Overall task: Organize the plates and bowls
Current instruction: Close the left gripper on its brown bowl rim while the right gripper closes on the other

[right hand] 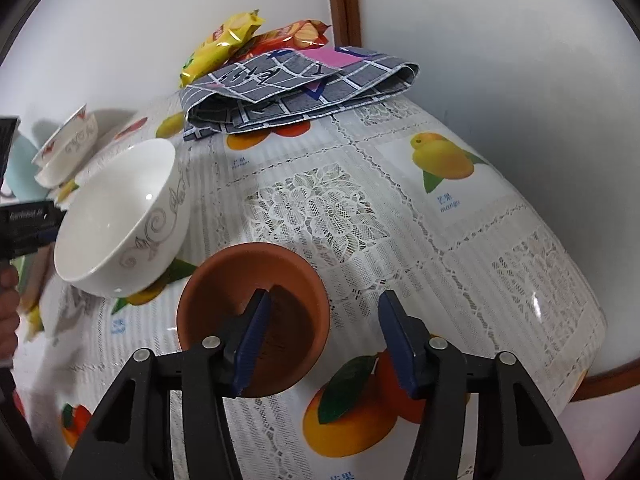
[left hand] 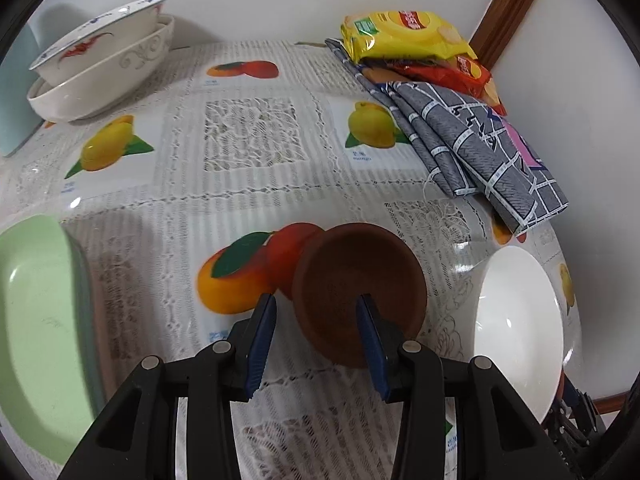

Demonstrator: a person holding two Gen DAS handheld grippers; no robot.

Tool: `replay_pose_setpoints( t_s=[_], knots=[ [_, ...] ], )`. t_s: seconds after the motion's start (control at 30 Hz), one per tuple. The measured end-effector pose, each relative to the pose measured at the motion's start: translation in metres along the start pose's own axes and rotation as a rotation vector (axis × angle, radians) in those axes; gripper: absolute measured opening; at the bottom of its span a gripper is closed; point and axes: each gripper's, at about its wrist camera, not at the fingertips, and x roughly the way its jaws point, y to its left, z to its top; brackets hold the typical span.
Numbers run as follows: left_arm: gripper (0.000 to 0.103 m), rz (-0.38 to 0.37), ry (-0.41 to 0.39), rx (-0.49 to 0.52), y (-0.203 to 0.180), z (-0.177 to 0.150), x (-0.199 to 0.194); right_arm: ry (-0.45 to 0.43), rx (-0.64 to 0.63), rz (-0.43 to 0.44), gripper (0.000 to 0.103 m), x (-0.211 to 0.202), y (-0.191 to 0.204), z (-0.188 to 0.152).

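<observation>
In the left wrist view a brown clay bowl (left hand: 360, 280) looks tipped to the right. My left gripper (left hand: 315, 299) is open, its right finger over the bowl's inside and its left finger outside the left wall, neither pad pressing. A tilted white bowl (left hand: 516, 332) stands to the right. In the right wrist view a brown clay bowl (right hand: 240, 280) sits on the tablecloth. My right gripper (right hand: 324, 295) is open astride the bowl's right wall, with gaps on both sides. The white bowl (right hand: 116, 216) leans at the left, beside the left gripper's black housing (right hand: 28, 220). What props it is hidden.
A green plate (left hand: 36, 320) lies at the near left. Two stacked bowls (left hand: 100, 64) stand at the far left by the wall. A folded checked cloth (left hand: 472, 140) and snack packets (left hand: 404, 32) fill the far right corner. A hand (right hand: 6, 312) shows at the left edge.
</observation>
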Motion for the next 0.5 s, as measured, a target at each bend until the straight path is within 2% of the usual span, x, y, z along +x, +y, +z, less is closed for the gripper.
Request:
replay_pose_setpoints(
  t_s=[0.23,0.3,0.4,0.5],
  knots=[
    [0.035,-0.007,-0.017,0.021,-0.0032,0.0046,0.0048,0.005,0.019,0.035,0.036,0.0020,-0.0007,0.0054],
    [0.027,-0.017,-0.022,0.017,-0.0022,0.0055,0.0053,0.010,0.025,0.063,0.022,0.0028,0.0007,0.0069],
    [0.018,-0.017,-0.022,0.013,-0.0016,0.0056,0.0062,0.007,0.032,0.062,0.022,0.0033,0.0034,0.0072],
    [0.014,-0.031,-0.018,0.006,0.0001,0.0049,0.0055,0.005,0.049,0.065,0.018,0.0028,0.0033,0.0074]
  ],
)
